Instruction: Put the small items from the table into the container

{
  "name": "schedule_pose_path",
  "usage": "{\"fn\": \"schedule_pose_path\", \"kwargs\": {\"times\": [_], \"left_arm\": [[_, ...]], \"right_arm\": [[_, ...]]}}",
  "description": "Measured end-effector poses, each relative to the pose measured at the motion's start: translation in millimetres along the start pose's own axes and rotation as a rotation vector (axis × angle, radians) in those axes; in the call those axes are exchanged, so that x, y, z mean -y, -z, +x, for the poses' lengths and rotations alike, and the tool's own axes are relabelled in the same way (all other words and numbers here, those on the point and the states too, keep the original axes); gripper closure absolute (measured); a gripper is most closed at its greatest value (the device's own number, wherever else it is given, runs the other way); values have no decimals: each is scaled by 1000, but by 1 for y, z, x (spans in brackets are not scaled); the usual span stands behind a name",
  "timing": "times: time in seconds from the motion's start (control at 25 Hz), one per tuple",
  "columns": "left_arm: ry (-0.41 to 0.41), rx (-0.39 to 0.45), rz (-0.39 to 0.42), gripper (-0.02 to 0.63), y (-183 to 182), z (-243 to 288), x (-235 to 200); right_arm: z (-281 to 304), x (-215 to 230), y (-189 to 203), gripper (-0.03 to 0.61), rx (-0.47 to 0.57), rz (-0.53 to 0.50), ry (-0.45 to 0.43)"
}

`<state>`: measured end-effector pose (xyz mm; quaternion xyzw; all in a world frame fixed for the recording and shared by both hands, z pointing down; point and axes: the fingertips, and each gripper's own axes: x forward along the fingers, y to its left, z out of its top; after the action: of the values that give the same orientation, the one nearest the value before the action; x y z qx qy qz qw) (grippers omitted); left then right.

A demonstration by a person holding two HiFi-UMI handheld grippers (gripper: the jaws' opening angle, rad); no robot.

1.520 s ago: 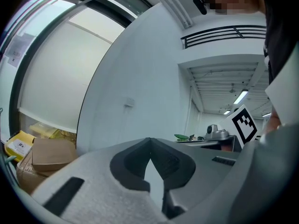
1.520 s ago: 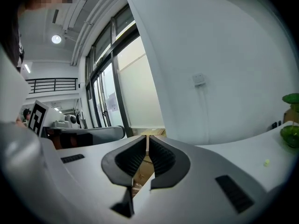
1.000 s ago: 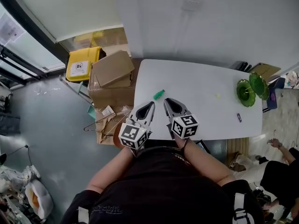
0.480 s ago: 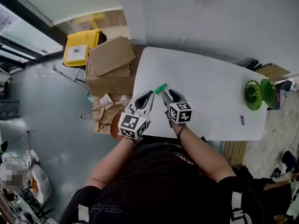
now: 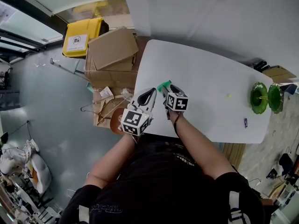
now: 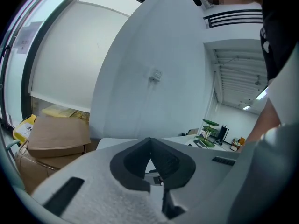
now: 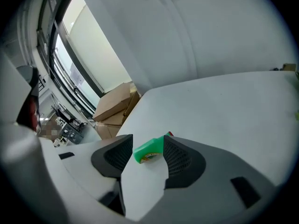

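Observation:
A small green bottle (image 5: 163, 85) lies on its side near the left end of the white table (image 5: 205, 78). My right gripper (image 5: 167, 89) is over it. In the right gripper view its jaws are opening, and the green bottle (image 7: 149, 152) lies between the pads of the right gripper (image 7: 147, 139), not squeezed. My left gripper (image 5: 151, 92) hovers just left of it, its jaws meeting at the tips with nothing held; the left gripper (image 6: 150, 140) looks the same in its own view. The green tiered container (image 5: 264, 97) stands at the table's far right end. A tiny yellow item (image 5: 228, 96) and a small dark item (image 5: 245, 122) lie near it.
Cardboard boxes (image 5: 112, 48) and a yellow bin (image 5: 81, 41) stand on the floor beyond the table's left end. Wire hangers (image 5: 100, 112) lie on the floor by the corner. A white wall (image 5: 210, 22) runs behind the table.
Both grippers sank toward the table and moved up to the green bottle. The right jaws went from shut to wide apart around the bottle. The left jaws stayed shut.

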<state>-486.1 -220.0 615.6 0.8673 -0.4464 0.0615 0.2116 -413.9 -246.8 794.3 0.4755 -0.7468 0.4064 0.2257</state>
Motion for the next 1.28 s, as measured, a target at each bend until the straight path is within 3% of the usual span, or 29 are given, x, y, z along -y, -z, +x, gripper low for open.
{"fn": "schedule_pose_path", "kwargs": {"times": [0.44, 0.92, 1.28], "left_arm": [[7, -45, 5, 606, 20, 6, -2], [-33, -62, -21, 606, 34, -2, -8], [-49, -54, -31, 606, 35, -10, -8]], "right_arm": [[38, 7, 13, 376, -71, -46, 21], [56, -7, 2, 373, -67, -193, 18], [51, -5, 7, 371, -67, -189, 43]]}}
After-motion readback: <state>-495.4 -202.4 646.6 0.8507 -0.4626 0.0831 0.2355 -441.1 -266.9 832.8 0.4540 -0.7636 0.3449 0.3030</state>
